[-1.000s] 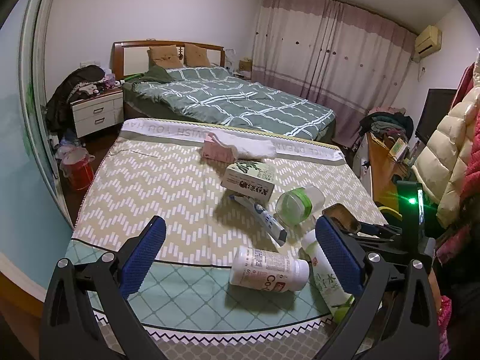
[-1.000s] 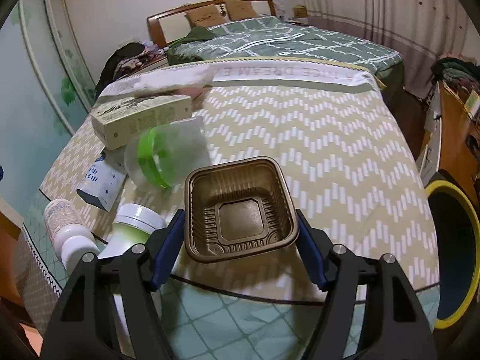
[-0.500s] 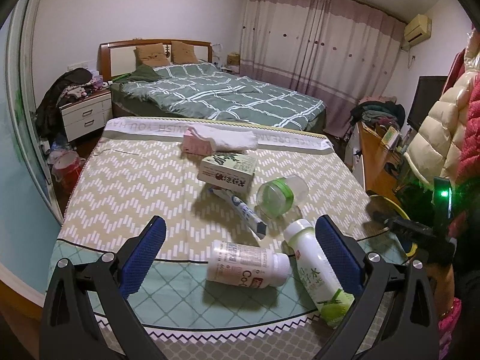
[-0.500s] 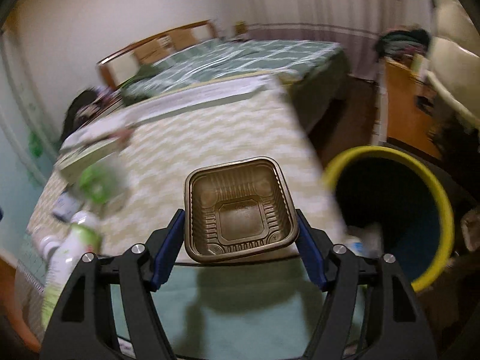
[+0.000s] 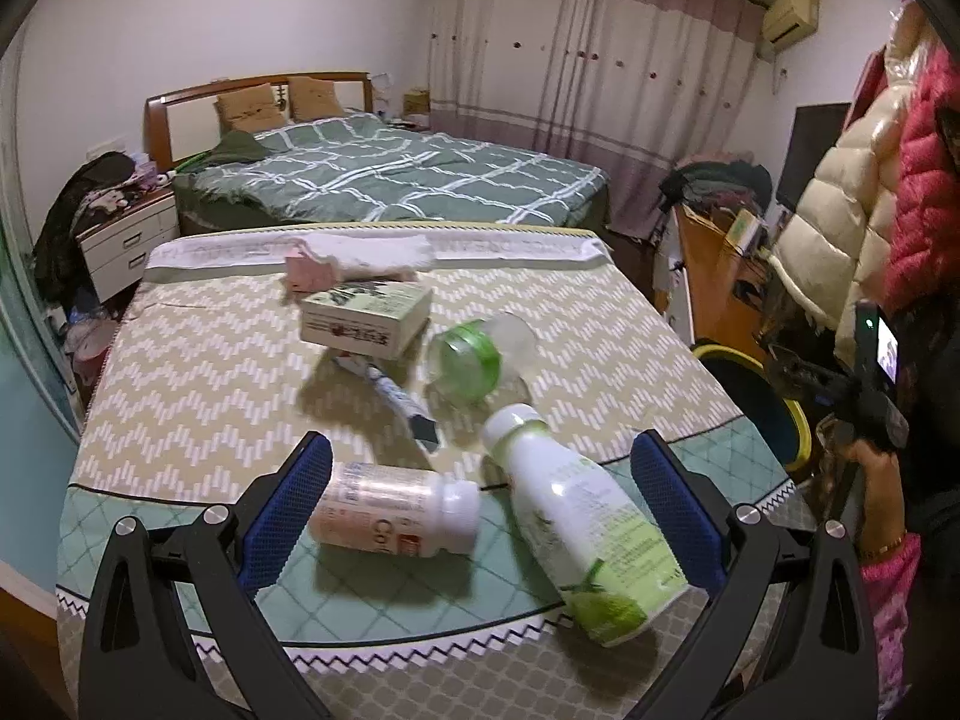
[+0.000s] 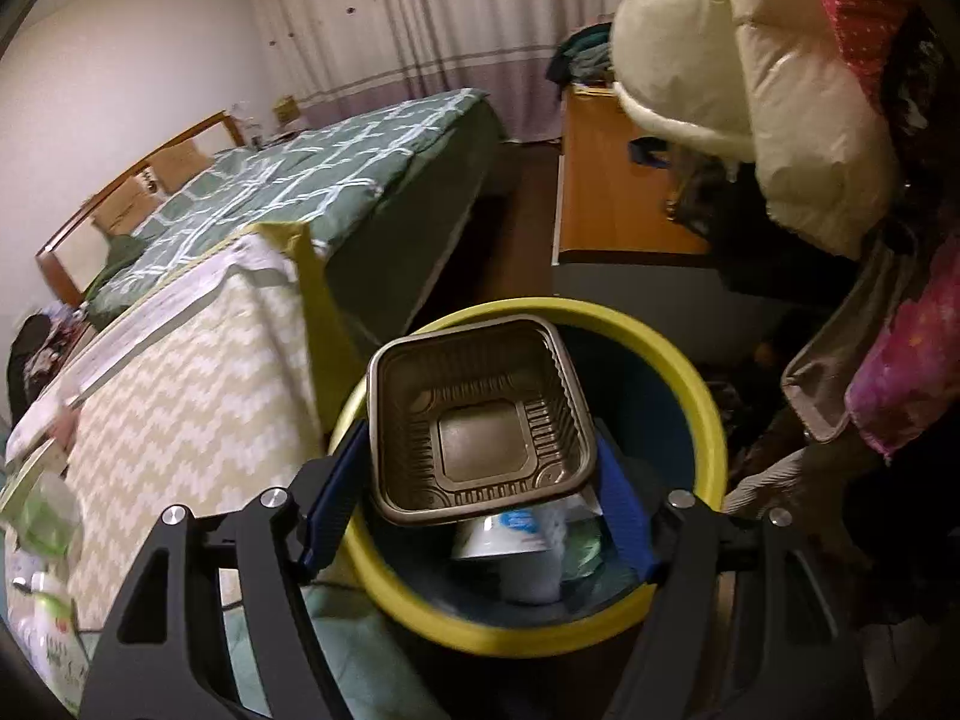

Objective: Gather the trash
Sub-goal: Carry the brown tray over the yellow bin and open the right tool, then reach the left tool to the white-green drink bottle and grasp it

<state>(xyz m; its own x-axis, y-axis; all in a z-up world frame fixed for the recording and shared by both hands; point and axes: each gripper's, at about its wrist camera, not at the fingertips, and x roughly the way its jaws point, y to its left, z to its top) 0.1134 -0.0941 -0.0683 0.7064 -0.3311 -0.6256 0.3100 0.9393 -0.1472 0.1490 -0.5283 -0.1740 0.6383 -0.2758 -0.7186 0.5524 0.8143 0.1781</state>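
Bedroom, patterned surface [image 5: 198, 360] | right gripper [image 6: 480, 450], over the surface a second ago, now hangs above the yellow-rimmed bin [image 6: 708, 420] | jaws clamped on brown tray [image 6: 480, 414], ready to drop | left gripper [image 5: 480, 492] jaws apart, two bottles [image 5: 390, 510] between them.

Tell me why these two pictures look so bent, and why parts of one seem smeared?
Both views come through a fisheye lens, so walls and the table edge bow and the corners go black. Left wrist view is fairly sharp under soft indoor light. Right wrist view is smeared at its left edge, while the brown tray in the tool stays crisp.
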